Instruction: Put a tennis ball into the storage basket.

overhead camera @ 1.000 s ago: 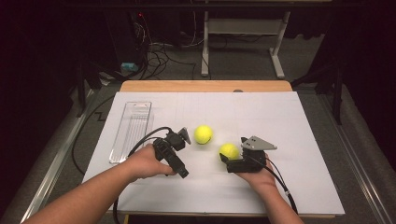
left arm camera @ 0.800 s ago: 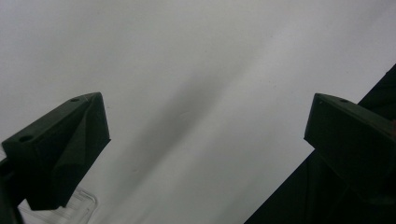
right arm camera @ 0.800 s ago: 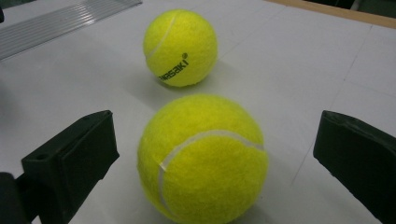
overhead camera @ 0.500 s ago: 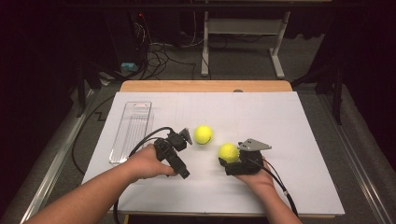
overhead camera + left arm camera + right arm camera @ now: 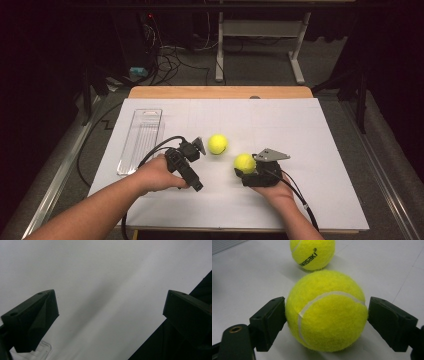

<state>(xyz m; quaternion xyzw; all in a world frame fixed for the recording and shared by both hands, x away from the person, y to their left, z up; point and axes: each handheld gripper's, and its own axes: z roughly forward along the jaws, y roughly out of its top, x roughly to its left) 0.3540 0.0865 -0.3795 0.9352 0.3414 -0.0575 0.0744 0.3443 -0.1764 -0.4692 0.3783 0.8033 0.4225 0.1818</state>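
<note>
Right gripper [image 5: 246,168], lower centre of the high view, has its jaws on either side of the near tennis ball [image 5: 244,162], which sits on the white table [image 5: 300,135]. The jaws have just been closing with that ball between them. In the right gripper view the ball [image 5: 327,311] sits mid-frame: the left pad touches the felt, the right pad meets or all but meets its edge. I read this as a grip just made, light at best. The ball looks to rest on the table, not lifted.

Left gripper [image 5: 196,147], left of centre, is tilted on its side in the hand. Its jaws stand wide apart with nothing between them in the left gripper view [image 5: 110,315]; only bare table lies beyond.

Judged progress: early. Grasp of the near ball in hand; lift and placing still to do. The far tennis ball [image 5: 217,144] lies free, just right of the left gripper. The clear plastic tray [image 5: 142,140], at the left of the table, is empty, possibly the destination, though I cannot tell.

View differences:
- Right gripper view gives pad contact and black lettering on the far ball [image 5: 312,253], unreadable from above.
- High view gives the whole layout: tray, both hands, the spacing of the balls.
- Left gripper view catches a corner of the clear tray [image 5: 42,351] at lower left.
</note>
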